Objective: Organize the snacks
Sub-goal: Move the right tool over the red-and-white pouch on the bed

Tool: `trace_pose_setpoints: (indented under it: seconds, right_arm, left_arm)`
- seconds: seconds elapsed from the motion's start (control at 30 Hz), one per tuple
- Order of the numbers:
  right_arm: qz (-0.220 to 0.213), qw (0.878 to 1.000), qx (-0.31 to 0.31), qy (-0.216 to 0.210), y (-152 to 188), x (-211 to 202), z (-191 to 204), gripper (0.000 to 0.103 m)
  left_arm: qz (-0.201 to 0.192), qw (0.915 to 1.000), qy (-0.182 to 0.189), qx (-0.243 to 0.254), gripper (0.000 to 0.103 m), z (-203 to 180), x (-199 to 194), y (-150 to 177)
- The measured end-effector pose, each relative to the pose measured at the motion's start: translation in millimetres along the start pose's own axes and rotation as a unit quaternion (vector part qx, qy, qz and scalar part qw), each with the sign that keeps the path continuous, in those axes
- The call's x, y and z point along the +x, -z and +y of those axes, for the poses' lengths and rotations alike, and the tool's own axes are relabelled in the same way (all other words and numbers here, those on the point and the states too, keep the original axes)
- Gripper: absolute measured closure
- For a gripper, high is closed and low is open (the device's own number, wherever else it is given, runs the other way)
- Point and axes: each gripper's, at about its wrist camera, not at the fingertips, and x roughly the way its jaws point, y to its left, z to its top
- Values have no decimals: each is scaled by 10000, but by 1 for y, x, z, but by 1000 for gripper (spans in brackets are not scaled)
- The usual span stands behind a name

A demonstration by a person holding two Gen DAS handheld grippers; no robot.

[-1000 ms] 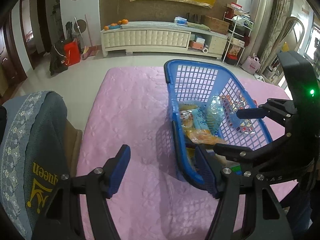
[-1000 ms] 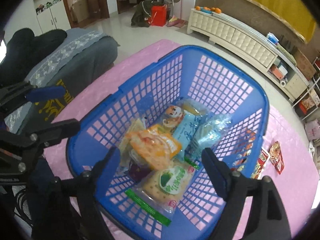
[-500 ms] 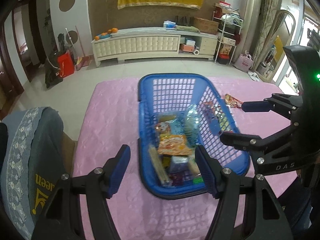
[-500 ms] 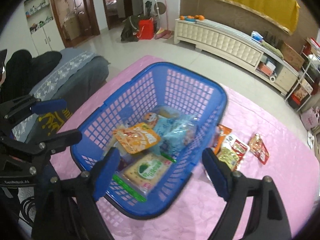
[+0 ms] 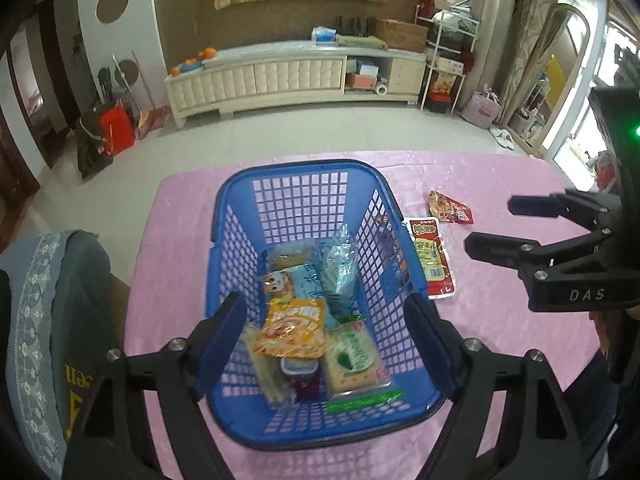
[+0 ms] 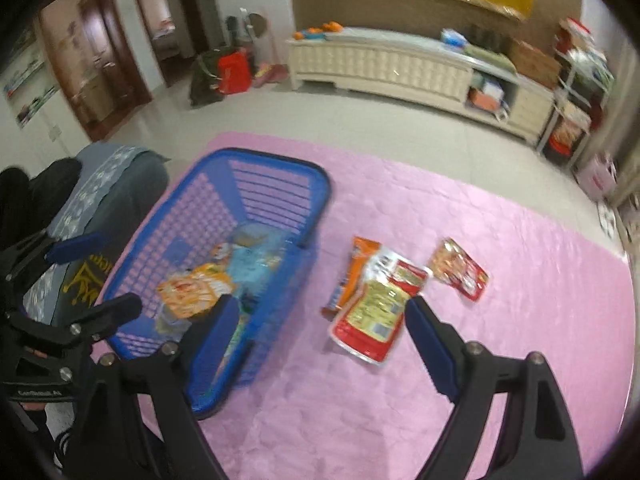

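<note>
A blue mesh basket [image 5: 304,172] stands on the pink tablecloth and holds several snack packets, among them an orange one [image 5: 292,328] and a green cracker pack [image 5: 352,360]. It also shows in the right wrist view [image 6: 264,168]. My left gripper [image 5: 326,340] is open and empty above the basket's near end. My right gripper [image 6: 320,344] is open and empty above the cloth, right of the basket. A red-and-yellow packet [image 6: 376,308], an orange packet [image 6: 352,272] and a small red packet [image 6: 460,270] lie on the cloth.
The pink tablecloth [image 6: 520,340] covers the table. A grey cushioned chair [image 5: 48,320] stands at the table's left edge. A white cabinet [image 5: 296,76] and shelves stand across the tiled floor beyond.
Both grippers have pulled back and swung right. The basket now sits centred under my left gripper, and my right gripper has left the basket and now faces the loose packets.
</note>
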Motion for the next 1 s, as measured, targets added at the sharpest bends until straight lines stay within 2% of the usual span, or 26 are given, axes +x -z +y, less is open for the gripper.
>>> trace_pose_setpoints:
  seconds: [0.17,0.47,0.63,0.77,1.0]
  right_arm:
    - [399,9977,550,22,-2,23,-35,15]
    - [1268,9828,1319,-236,-1,92,-73,15]
    - [1503,9769,1493,-284,1,124,-81,15]
    - [1607,9747,1544,-197,3,144,-87,15]
    - [1753,9720,1567,-45,4,170,-92,15]
  left_arm:
    - [341,9990,-31,-304,24,7,24,-12]
    - [742,9960,-150,-473,24,7,61,-19]
    - [876,9941,-176,-614,23,13,78,-25]
    - [838,9940,-162,-686,24,15,82,-29]
    - [838,9946,-208,-573,23,12,88,-33]
